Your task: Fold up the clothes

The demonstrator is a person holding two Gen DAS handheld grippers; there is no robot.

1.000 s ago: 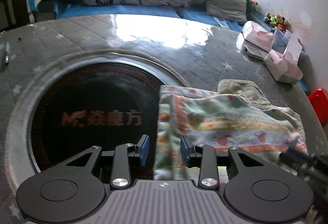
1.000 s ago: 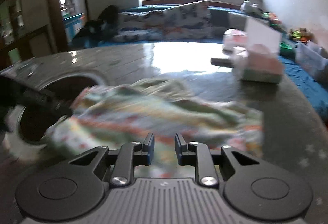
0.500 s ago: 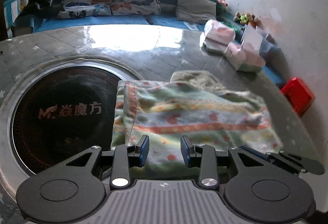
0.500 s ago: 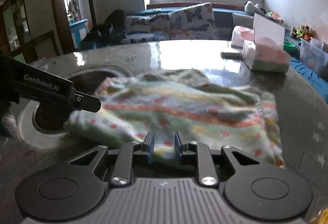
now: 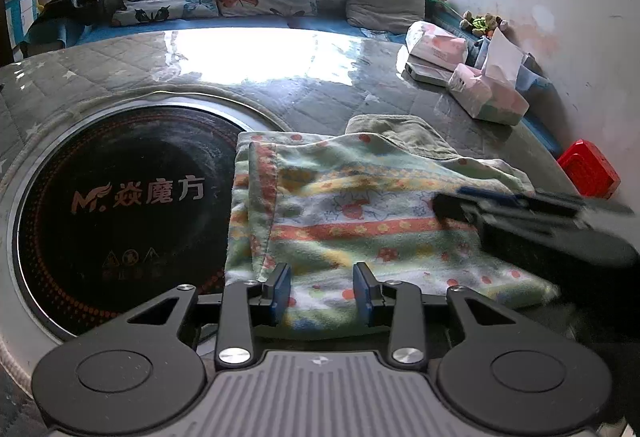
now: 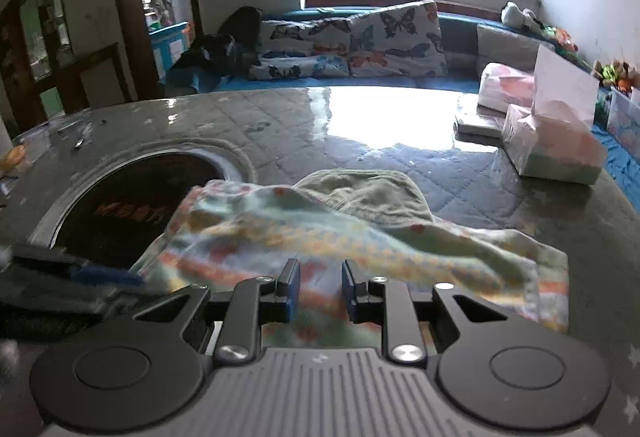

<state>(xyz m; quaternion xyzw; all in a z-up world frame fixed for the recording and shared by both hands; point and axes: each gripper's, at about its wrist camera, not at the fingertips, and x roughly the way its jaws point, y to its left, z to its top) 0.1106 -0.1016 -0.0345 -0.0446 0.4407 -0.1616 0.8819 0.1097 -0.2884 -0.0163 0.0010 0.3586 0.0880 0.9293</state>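
A striped, flower-patterned garment (image 5: 360, 213) lies folded on the round table, with an olive-green layer (image 5: 400, 133) showing at its far edge. My left gripper (image 5: 321, 289) hovers over the garment's near edge, jaws apart with nothing pinched between them. The right gripper (image 5: 452, 203) reaches in blurred from the right, above the cloth. In the right wrist view the same garment (image 6: 360, 237) lies ahead. My right gripper (image 6: 320, 293) is open by a narrow gap over its near hem. The left gripper's fingers (image 6: 120, 277) show at the lower left.
A black round induction hob (image 5: 120, 197) is set into the quilted table (image 5: 280, 85) to the garment's left. Tissue packs and a box (image 5: 488, 97) sit at the far right edge, with a red box (image 5: 588, 169) beyond. A sofa with butterfly cushions stands behind.
Both grippers have shifted closer over the garment's near edge. The right gripper now reaches farther across the cloth in the left wrist view. The jaw gaps look unchanged and the garment lies still.
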